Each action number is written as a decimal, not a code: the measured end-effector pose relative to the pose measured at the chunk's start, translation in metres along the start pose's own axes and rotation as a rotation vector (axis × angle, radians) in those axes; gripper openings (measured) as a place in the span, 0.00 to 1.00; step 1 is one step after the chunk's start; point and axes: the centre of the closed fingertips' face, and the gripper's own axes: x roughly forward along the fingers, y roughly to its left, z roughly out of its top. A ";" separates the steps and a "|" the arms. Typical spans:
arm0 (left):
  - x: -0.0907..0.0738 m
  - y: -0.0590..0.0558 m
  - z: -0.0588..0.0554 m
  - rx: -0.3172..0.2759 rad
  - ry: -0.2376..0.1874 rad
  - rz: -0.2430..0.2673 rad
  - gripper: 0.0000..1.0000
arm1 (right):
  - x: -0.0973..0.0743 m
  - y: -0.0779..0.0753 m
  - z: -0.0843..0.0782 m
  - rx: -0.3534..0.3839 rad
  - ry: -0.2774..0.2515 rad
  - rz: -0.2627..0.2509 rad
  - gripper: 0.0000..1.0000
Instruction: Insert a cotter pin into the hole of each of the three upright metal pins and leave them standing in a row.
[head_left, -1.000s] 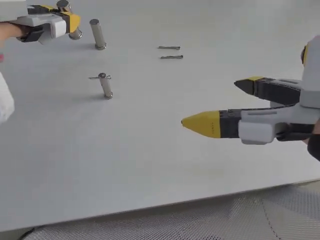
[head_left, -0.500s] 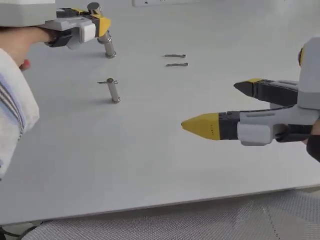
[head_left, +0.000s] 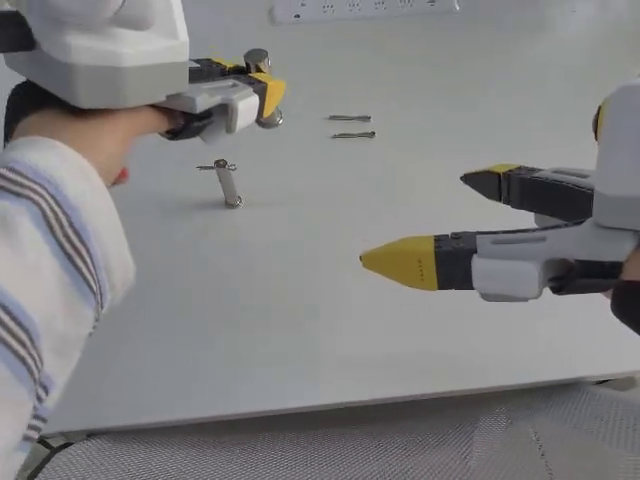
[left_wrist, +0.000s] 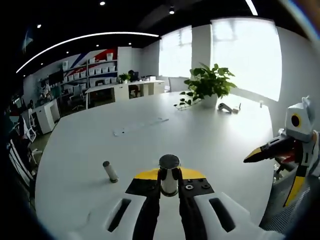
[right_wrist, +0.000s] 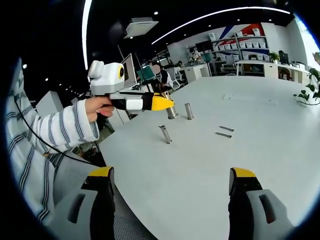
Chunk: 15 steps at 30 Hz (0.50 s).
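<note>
Nearest the person, the right gripper (head_left: 412, 219) comes in from 3 o'clock of the head view, low over the white table (head_left: 300, 330). Its jaws are spread wide with nothing between them, the yellow-tipped one nearer and the dark one farther. Past its tips, toward 10 o'clock, the fitted pin (head_left: 229, 185) stands upright on the table with a cotter pin (head_left: 216, 166) crosswise through the hole near its top. At 2 o'clock from that pin, and well apart from it, two loose cotter pins (head_left: 348, 118) lie flat, side by side and roughly parallel. Farther on, at 11 o'clock of the head view, the left gripper (head_left: 268, 95) reaches in from 9 o'clock, held by a hand (head_left: 100, 135) in a striped sleeve (head_left: 50, 250). Its jaws are clamped on the held pin (head_left: 257, 60) just below the head, which pokes up above the yellow tips. In the left gripper view this pin stands upright between the jaws at 6 o'clock — whether its foot rests on the table I cannot tell. The third pin (left_wrist: 110, 171) stands bare on the table at 9 o'clock of the held one in that view. In the right gripper view it sits at 3 o'clock of it, near but apart. Farthest off, a power strip (head_left: 365, 10) lies at 12 o'clock of the head view, and a potted plant (left_wrist: 207, 85) stands at the table's far end.
</note>
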 end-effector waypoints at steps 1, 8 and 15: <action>0.001 -0.003 -0.003 -0.001 0.007 -0.004 0.09 | -0.001 -0.001 -0.001 -0.002 0.003 -0.001 0.94; 0.002 -0.029 -0.024 0.021 0.067 -0.011 0.09 | -0.007 0.000 -0.002 -0.007 -0.014 0.003 0.92; 0.000 -0.035 -0.043 -0.032 0.085 0.010 0.09 | -0.003 0.004 -0.005 -0.020 0.003 0.018 0.92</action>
